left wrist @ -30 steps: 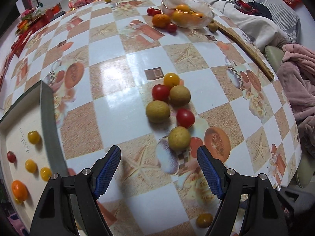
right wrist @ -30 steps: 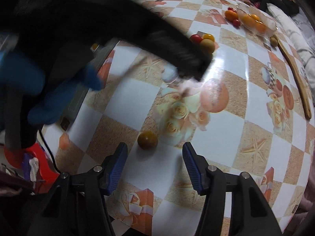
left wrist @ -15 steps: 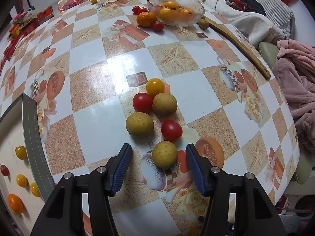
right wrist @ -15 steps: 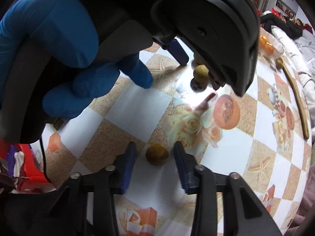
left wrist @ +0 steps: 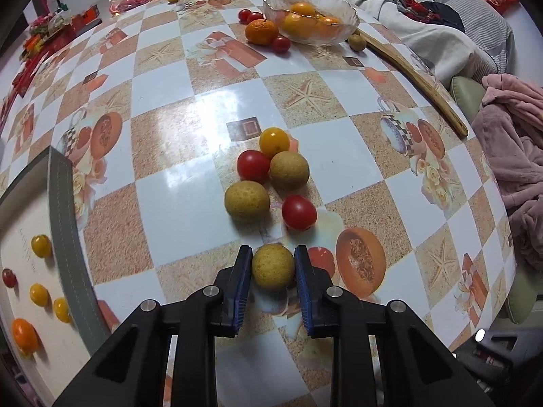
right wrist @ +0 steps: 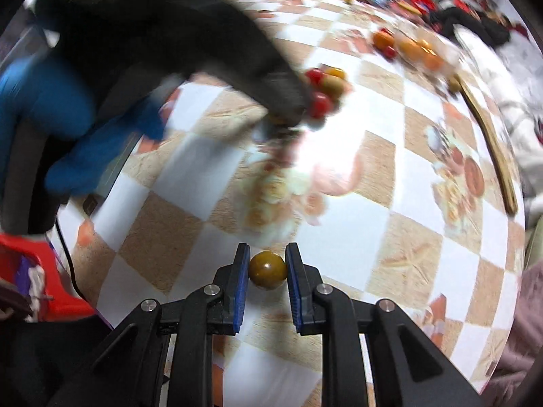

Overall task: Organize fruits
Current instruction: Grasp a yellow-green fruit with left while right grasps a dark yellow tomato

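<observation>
- I see the counter (left wrist: 176, 203) unchanged: glass bowl (left wrist: 310, 20) at the far edge, tray (left wrist: 64, 224) at left.
- My left gripper (left wrist: 273, 266), wide apart a second ago, now pinches the nearest tan fruit (left wrist: 273, 266) on the counter.
- My right gripper (right wrist: 268, 269) has likewise closed onto the brown fruit (right wrist: 268, 269) near the counter's edge.

I see a rough tan round fruit (left wrist: 273, 266) low in the centre of my left view, pinched between the jaws. Just above it on the counter sits a tight cluster: a red tomato (left wrist: 299, 212), a second tan fruit (left wrist: 247, 201), a third (left wrist: 289, 169), another red tomato (left wrist: 253, 166) and a yellow one (left wrist: 274, 142). In my right view a smooth, glossy olive-brown ball fruit (right wrist: 267, 270) sits low centre between the jaws.
</observation>
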Available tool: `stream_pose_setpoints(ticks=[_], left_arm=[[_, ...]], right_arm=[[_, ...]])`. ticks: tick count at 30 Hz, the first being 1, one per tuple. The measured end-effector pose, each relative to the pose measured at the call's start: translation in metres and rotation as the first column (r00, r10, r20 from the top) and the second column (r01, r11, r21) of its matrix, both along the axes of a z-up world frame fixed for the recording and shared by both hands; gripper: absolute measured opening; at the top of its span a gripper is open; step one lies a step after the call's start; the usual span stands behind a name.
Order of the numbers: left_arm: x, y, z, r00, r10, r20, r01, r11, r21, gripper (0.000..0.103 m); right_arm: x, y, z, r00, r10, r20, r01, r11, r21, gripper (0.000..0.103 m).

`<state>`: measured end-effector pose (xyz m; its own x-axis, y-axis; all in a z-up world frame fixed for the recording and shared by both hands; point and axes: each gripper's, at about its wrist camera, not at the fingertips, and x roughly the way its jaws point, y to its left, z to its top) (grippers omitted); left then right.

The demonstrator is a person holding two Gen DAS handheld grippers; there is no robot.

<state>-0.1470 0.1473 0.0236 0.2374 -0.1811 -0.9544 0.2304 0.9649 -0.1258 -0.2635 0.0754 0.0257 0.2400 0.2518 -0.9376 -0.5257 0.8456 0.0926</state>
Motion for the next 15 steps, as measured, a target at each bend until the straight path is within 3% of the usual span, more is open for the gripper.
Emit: stream_pose_setpoints(ticks=[8,15], left_arm=[[-0.014,0.030,0.020,0.994,0.109,0.013,-0.109,0.993,0.034,0.027],[-0.023,0.070,0.041,0.971,0.237,0.044,-0.239,0.970,0.045,0.027]], right_arm=[[0.048,-0.033,0.019,0.982,-0.165,-0.090,0.173,0.981,0.084,0.023],[0.080,-0.006,0.037,0.981,-0.164,-0.104,0.177,0.975,0.132,0.023]])
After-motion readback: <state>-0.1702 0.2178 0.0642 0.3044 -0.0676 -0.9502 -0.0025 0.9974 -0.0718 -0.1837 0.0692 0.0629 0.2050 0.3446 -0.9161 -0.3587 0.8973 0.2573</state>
